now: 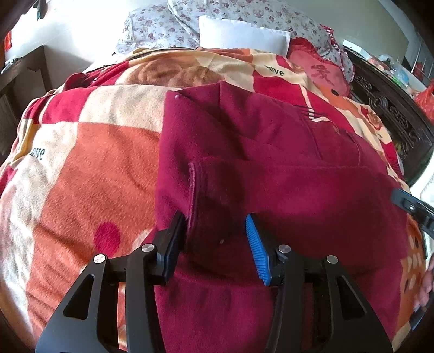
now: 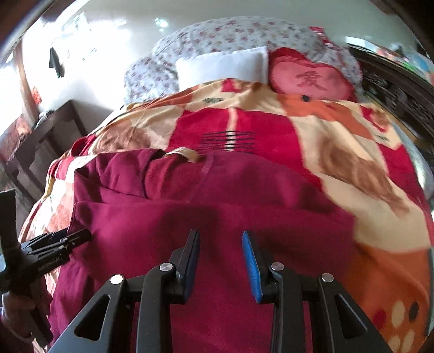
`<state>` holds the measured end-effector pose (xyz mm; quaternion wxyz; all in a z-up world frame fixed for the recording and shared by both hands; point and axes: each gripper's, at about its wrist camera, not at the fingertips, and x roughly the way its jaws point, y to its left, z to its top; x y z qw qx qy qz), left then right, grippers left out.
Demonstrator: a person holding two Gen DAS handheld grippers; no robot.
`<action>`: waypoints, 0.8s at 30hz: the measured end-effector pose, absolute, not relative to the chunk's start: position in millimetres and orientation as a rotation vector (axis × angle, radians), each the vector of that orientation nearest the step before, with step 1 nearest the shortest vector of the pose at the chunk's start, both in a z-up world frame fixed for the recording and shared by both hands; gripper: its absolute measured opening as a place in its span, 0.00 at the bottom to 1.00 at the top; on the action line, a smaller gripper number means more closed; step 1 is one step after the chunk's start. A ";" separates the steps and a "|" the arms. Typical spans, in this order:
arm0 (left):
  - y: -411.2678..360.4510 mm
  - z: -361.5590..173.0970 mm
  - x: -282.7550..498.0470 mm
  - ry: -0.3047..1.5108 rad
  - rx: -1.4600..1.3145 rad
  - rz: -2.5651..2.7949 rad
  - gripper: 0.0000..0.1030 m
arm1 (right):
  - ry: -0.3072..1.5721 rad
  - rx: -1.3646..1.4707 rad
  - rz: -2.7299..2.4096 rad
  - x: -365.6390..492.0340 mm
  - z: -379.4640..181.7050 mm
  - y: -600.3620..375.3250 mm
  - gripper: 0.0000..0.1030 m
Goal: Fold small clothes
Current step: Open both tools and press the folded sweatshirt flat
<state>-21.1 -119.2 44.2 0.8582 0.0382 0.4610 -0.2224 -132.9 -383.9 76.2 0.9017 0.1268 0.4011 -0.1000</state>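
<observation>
Bed: a wide bed takes up most of both views, covered by a plush blanket (image 1: 81,163) in red, orange and cream patches.
Head of the bed: a floral quilt (image 1: 162,24) is bunched there, with a white pillow (image 1: 241,35) in front of it and a red heart-shaped cushion (image 2: 309,77) beside the pillow.
Surroundings: a dark carved bed frame (image 1: 385,108) runs along one side; a dark wooden side table (image 2: 46,135) stands on the other.
Garment: a maroon fleece garment (image 1: 284,176) lies spread on the blanket, near the foot end, with one layer folded over so that a hemmed edge crosses its middle.
Left gripper (image 1: 217,236): its jaws stand apart over the folded edge of the garment; cloth lies between them, and the pads do not press on it.
Right gripper (image 2: 221,256): it hovers above the maroon cloth with a clear gap between the jaws and nothing held in it.
Hand: fingers (image 2: 16,304) wrap the left gripper's handle at the edge of the right wrist view.
</observation>
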 end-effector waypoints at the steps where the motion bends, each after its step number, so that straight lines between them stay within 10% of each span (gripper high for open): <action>1: -117.3 43.8 -23.6 0.968 0.080 -0.468 0.45 | 0.825 0.280 -0.219 -143.8 76.8 -388.4 0.30; 24: -91.9 67.3 -85.8 0.935 0.157 -0.423 0.45 | 0.931 0.367 -0.299 -210.3 36.6 -407.0 0.37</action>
